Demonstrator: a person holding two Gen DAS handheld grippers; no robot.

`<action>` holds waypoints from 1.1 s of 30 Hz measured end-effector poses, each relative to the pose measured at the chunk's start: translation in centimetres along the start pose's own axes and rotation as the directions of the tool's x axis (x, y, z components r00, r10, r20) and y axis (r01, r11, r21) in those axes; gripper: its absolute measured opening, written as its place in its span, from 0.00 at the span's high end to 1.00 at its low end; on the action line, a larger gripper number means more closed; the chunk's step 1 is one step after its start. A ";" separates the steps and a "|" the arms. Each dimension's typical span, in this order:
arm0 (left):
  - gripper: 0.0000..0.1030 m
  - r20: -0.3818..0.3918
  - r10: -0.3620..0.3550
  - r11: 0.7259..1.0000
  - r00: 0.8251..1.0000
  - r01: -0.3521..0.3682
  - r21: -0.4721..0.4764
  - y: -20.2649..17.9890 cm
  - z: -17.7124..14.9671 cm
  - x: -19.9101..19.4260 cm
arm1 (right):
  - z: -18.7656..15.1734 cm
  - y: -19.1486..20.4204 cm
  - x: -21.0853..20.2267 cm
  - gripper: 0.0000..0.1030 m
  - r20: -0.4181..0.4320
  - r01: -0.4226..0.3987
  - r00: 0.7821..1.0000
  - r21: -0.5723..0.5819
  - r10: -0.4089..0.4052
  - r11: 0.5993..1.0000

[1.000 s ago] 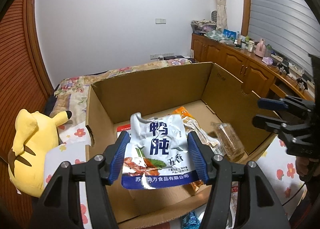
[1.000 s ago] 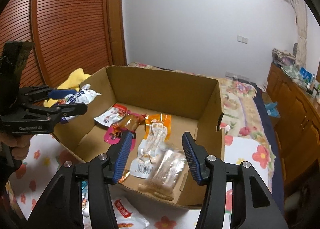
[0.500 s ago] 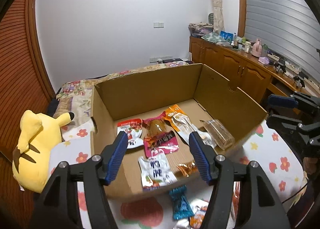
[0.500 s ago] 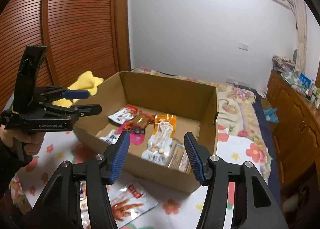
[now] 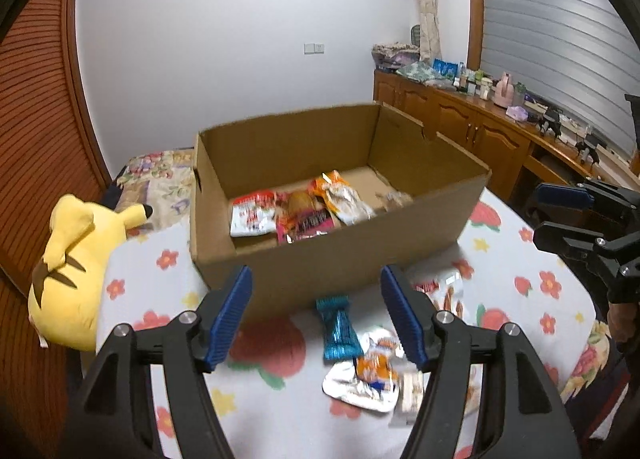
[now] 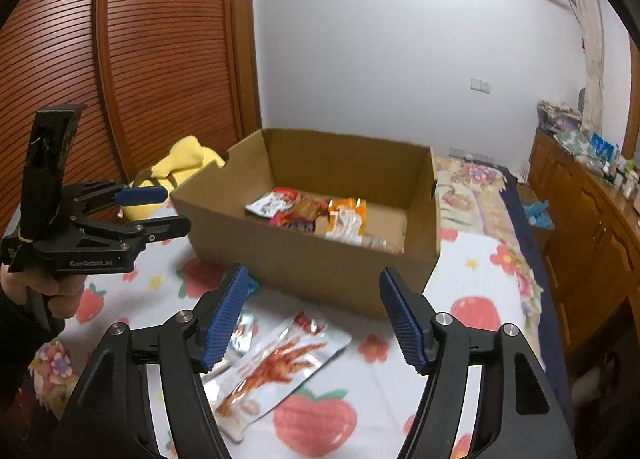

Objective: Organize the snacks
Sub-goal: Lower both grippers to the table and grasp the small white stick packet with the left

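An open cardboard box (image 5: 340, 259) stands on the flowered bedsheet with several snack packets inside, among them a red-white one (image 5: 252, 217), a pink one (image 5: 306, 221) and an orange one (image 5: 340, 199). In front of the box lie a teal wrapper (image 5: 338, 329), a silver-orange packet (image 5: 370, 375) and a clear chicken-feet packet (image 6: 276, 367). My left gripper (image 5: 315, 273) hovers over the teal wrapper, jaws opening, nothing between them. My right gripper (image 6: 313, 271) hangs above the chicken-feet packet, jaws also opening and empty.
A yellow plush toy (image 5: 76, 259) lies left of the box. Wooden cabinets (image 5: 480, 135) with clutter on top run along the right wall. A slatted wooden wardrobe door (image 6: 160, 59) stands behind the plush. A hand (image 6: 44, 291) holds the left gripper.
The left gripper let go of a white-blue packet, which dropped into the box. Both grippers then drew back from the box, bringing the loose snacks on the sheet into view.
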State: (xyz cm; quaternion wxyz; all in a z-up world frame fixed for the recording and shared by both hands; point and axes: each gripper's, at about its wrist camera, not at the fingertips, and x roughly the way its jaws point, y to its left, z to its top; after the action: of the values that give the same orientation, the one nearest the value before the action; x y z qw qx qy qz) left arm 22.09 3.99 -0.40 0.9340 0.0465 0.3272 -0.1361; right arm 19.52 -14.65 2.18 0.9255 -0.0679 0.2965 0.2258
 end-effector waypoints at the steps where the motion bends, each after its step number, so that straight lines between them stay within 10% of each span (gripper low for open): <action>1: 0.35 -0.008 0.000 1.000 1.000 0.000 0.000 -0.1 -0.6 0.0 | -0.6 0.3 -0.1 0.32 -0.009 -0.003 1.000 0.004 0.003 1.000; 33: 0.74 -0.173 -0.148 0.989 0.974 0.151 0.000 -6.6 -9.4 3.3 | -7.9 2.0 4.6 0.31 -0.157 -0.026 0.987 0.084 0.039 0.996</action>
State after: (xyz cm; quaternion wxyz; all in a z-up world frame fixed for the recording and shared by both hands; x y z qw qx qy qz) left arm 17.08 -1.38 -9.73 0.8889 0.0396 0.4085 -0.2035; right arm 17.79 -13.19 -6.91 0.8972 -0.0432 0.3791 0.2223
